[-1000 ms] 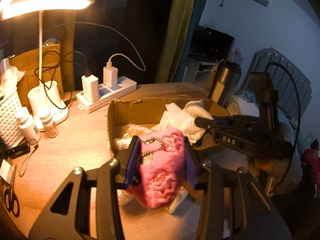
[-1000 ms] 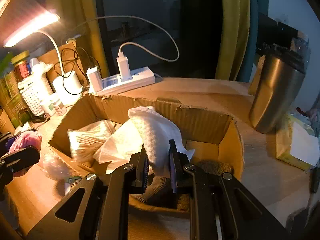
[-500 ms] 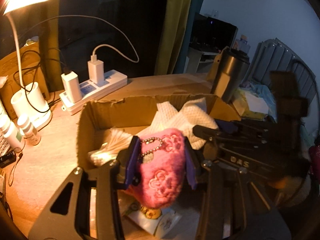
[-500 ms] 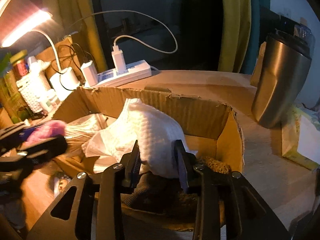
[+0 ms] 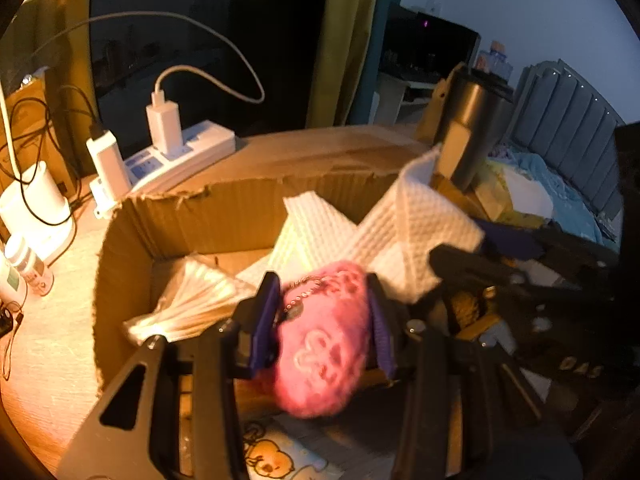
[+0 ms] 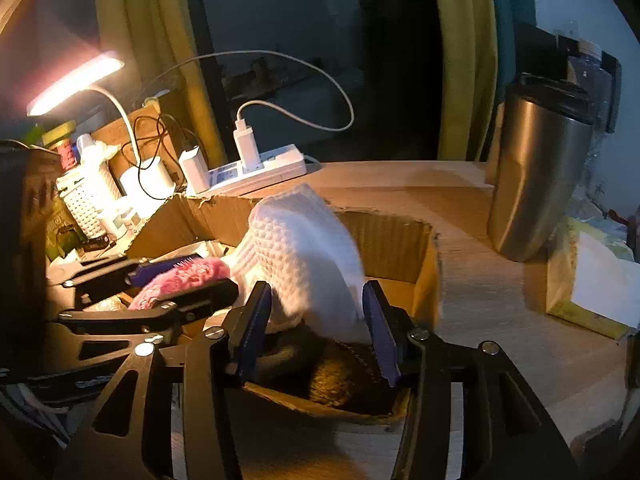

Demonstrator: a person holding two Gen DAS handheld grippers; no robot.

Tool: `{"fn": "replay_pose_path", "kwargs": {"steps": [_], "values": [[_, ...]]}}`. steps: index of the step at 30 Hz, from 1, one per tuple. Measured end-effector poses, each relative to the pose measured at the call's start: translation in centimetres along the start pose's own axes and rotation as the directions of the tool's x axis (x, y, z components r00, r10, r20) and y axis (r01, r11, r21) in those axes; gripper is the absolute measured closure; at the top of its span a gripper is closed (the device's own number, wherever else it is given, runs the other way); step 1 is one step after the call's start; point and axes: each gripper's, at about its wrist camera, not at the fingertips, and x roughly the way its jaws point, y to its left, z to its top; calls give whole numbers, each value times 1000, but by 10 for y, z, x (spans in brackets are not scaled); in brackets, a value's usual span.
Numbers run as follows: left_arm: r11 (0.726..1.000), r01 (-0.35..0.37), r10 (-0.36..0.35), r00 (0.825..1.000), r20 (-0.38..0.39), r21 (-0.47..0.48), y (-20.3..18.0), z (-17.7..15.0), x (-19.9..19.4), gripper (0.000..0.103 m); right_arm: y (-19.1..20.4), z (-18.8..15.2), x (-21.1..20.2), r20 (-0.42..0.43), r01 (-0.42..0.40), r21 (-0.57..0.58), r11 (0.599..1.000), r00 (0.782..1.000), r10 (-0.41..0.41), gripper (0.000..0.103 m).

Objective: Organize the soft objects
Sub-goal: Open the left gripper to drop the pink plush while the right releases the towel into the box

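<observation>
My left gripper point(image 5: 322, 316) is shut on a pink fluffy pouch point(image 5: 324, 344) with a bead chain and holds it over the near edge of an open cardboard box point(image 5: 224, 208). The pouch also shows in the right wrist view point(image 6: 188, 276). My right gripper point(image 6: 316, 328) is open, its jaws standing wide on either side of a white waffle cloth point(image 6: 304, 256) that lies in the box point(image 6: 400, 240). The cloth also shows in the left wrist view point(image 5: 416, 220). A bag of cotton swabs point(image 5: 192, 300) and a dark fuzzy thing point(image 6: 344, 376) lie in the box.
A power strip point(image 5: 180, 160) with chargers and cables lies behind the box. A steel tumbler point(image 6: 536, 176) and a tissue pack point(image 6: 592, 280) stand to the right. A lamp base point(image 5: 32, 208), small bottles point(image 5: 20, 264) and a white basket point(image 6: 84, 200) are on the left. A printed packet point(image 5: 280, 452) lies before the box.
My right gripper has opened and let go of the white cloth. My left gripper has carried the pink pouch forward and right, over the box's edge.
</observation>
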Motion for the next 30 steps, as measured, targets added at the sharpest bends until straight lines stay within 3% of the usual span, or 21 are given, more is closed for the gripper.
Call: {"fn": "replay_pose_path", "kwargs": {"steps": [2, 5, 8, 30], "values": [[1000, -4, 4, 1000, -6, -8, 1, 0, 0, 51, -2, 0, -3, 5, 6, 4, 1000, 1000, -6, 51], [1000, -3, 3, 1000, 13, -17, 2, 1, -8, 48, -3, -1, -7, 10, 14, 7, 1000, 1000, -14, 48], [1000, 0, 0, 999, 32, -22, 4, 1, -17, 34, -1, -1, -10, 11, 19, 9, 1000, 1000, -19, 47], [998, 17, -9, 990, 144, -54, 32, -28, -99, 32, 61, -8, -44, 23, 49, -61, 997, 999, -47, 46]]}}
